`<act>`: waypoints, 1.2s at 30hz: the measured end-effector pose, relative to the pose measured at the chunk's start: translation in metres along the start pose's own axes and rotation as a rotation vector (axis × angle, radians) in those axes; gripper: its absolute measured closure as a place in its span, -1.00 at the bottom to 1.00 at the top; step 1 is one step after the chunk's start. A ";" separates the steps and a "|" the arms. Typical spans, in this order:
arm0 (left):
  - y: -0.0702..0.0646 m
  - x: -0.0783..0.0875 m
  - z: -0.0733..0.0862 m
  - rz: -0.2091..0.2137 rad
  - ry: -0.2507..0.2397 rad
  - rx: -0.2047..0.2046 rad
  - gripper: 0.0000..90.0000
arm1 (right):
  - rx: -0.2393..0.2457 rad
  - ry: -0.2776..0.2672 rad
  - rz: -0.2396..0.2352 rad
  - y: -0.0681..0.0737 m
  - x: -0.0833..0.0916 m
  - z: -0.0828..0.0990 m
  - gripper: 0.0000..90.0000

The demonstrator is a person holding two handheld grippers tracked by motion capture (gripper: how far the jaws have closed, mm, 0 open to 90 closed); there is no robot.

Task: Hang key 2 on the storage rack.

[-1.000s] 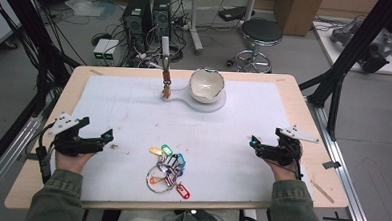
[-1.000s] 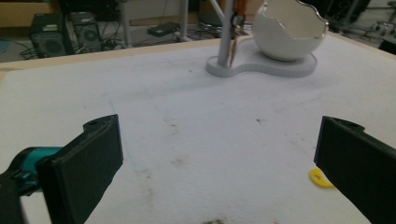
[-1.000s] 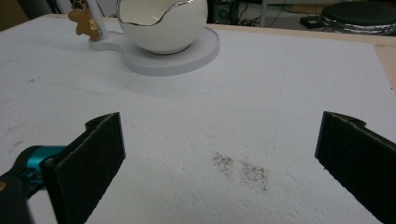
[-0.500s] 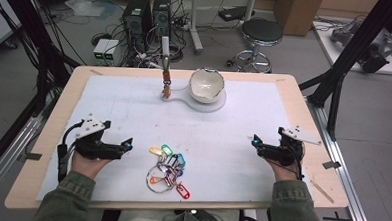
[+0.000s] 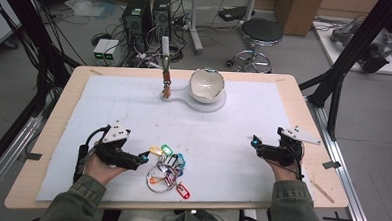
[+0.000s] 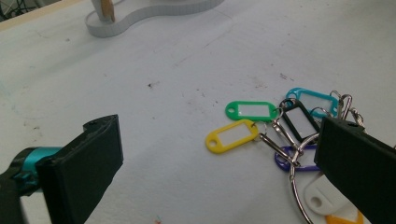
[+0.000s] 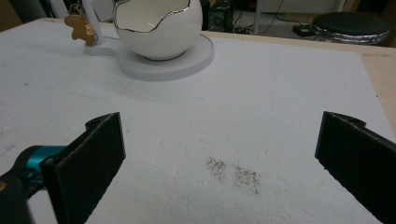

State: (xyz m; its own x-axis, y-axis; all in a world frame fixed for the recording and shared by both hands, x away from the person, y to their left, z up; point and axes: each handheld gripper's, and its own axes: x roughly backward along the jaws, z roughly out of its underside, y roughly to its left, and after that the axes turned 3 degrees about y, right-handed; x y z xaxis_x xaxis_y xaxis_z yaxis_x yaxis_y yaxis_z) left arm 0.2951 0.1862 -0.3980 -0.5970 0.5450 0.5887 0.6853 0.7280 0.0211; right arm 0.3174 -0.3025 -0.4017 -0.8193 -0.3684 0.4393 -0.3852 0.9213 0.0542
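Observation:
A bunch of coloured key tags on metal rings [image 5: 167, 169] lies on the white mat near the front edge. My left gripper [image 5: 143, 158] is open, its tips just left of the bunch. In the left gripper view the yellow tag [image 6: 231, 136] and green tag [image 6: 251, 111] lie between the wide jaws, with the ring [image 6: 299, 186] beside the right jaw. My right gripper [image 5: 255, 143] stands open at the right of the mat with nothing between its jaws. A white egg-shaped bowl [image 5: 206, 84] sits on a white stand [image 5: 184, 96] at the back.
A thin post with a small brown figure [image 5: 166, 81] rises from the stand's left end. The white mat [image 5: 223, 126] covers most of the wooden table [image 5: 294, 105]. Dark specks [image 7: 233, 173] mark the mat ahead of the right gripper. A stool and computers stand on the floor beyond.
My left gripper has moved right across the mat, from near the left edge to the key tag bunch. The right gripper has barely shifted.

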 end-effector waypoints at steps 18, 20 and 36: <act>-0.014 -0.008 -0.003 0.087 0.016 -0.007 -0.96 | 0.005 0.005 -0.011 0.001 -0.001 0.000 -0.99; -0.016 -0.010 -0.004 0.107 0.021 -0.007 -0.96 | 0.005 0.004 -0.013 0.001 -0.001 0.000 -0.99; -0.037 -0.026 -0.001 0.177 0.127 -0.080 -0.96 | 0.017 0.012 -0.022 0.001 -0.002 0.001 -0.99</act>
State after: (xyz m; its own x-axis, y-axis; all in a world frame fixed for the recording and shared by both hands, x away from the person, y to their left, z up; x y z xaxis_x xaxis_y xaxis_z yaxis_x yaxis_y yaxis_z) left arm 0.2856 0.1447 -0.4128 -0.4108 0.6011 0.6855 0.8085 0.5877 -0.0308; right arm 0.3182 -0.3004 -0.4031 -0.8056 -0.3865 0.4490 -0.4100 0.9108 0.0483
